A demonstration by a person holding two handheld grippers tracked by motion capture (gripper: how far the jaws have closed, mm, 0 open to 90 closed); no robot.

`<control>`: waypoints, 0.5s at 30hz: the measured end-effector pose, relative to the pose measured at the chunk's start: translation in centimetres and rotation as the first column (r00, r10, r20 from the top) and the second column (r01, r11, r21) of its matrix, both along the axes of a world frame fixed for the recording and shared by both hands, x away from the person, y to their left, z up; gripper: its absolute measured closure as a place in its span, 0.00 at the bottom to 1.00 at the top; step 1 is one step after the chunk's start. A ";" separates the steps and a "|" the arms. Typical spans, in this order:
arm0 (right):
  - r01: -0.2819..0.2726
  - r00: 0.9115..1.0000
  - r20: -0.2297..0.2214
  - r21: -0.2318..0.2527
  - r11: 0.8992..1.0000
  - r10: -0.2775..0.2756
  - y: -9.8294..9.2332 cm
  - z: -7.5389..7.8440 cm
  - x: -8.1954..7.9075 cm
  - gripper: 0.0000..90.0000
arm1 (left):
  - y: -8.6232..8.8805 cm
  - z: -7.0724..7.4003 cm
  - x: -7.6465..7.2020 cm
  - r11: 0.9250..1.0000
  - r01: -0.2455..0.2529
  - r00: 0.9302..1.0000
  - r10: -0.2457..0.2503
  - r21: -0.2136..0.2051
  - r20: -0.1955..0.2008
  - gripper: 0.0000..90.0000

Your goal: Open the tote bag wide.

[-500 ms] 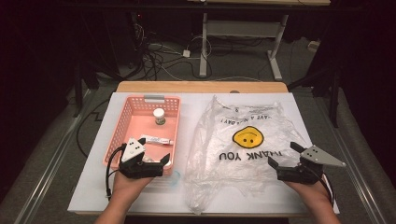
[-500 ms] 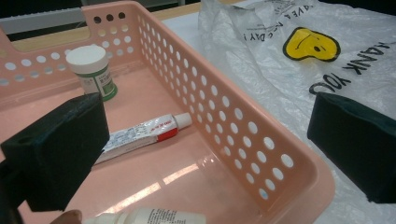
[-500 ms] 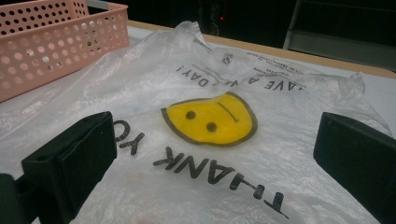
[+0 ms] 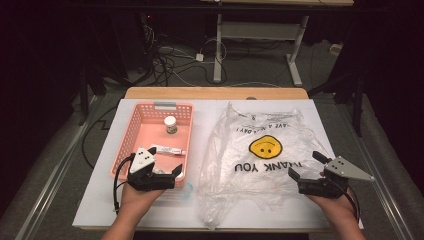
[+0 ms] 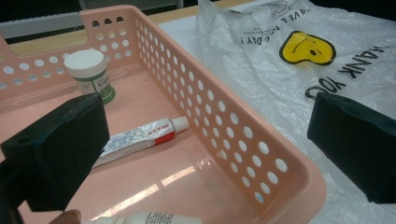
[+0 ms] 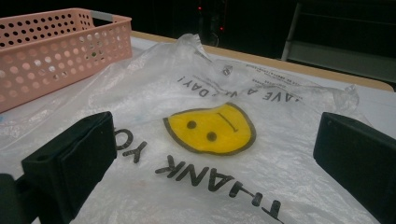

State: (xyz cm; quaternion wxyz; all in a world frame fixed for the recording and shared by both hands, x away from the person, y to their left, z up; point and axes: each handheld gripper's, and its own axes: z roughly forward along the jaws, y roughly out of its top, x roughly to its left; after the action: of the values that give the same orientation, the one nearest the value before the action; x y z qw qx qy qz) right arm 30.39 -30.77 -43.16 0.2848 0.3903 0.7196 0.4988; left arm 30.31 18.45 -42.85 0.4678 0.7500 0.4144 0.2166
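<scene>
A pink perforated basket [image 4: 132, 131] [image 5: 243, 140] stands on the left of the white table top. It holds a small white-capped jar [image 4: 170, 123] [image 5: 89, 72], a tube with a red end [image 4: 167, 149] [image 5: 140, 137] and a white bottle [image 5: 154, 218] lying at its near end. A clear plastic bag [image 4: 260, 165] [image 6: 201, 154] with a yellow smiley face and "THANK YOU" lies flat on the right. My left gripper [image 4: 156, 167] [image 5: 205, 154] hovers open over the basket's near right corner. My right gripper [image 4: 306, 165] [image 6: 215, 172] stands open at the bag's near right edge.
The white table top [image 4: 100, 200] ends in a wooden strip [image 4: 215, 93] at the far edge. Beyond it, cables and a desk frame [image 4: 220, 45] stand on a dark floor. The basket's right wall lies between the left jaws.
</scene>
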 end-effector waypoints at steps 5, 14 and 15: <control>-0.011 1.000 -0.006 -0.007 1.000 0.011 0.2 0.0 0.0 0.00 | 0.0 0.0 -0.1 1.000 0.005 1.000 -0.005 0.007 -0.007 0.00; -0.001 1.000 -0.020 -0.014 1.000 0.001 -0.4 0.6 0.2 0.00 | 0.0 0.1 -0.1 0.999 -0.005 1.000 0.006 0.033 -0.007 0.00; 0.001 1.000 -0.019 -0.016 1.000 -0.001 -0.5 0.7 0.3 0.00 | 0.0 0.1 -0.1 0.999 -0.005 1.000 0.006 0.033 -0.007 0.00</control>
State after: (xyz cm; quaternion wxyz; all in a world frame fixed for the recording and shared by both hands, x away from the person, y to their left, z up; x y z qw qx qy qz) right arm 30.65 -31.32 -42.48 0.2811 0.3930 0.7260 0.4893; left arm 30.25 18.44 -42.78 0.4535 0.7571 0.4145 0.2221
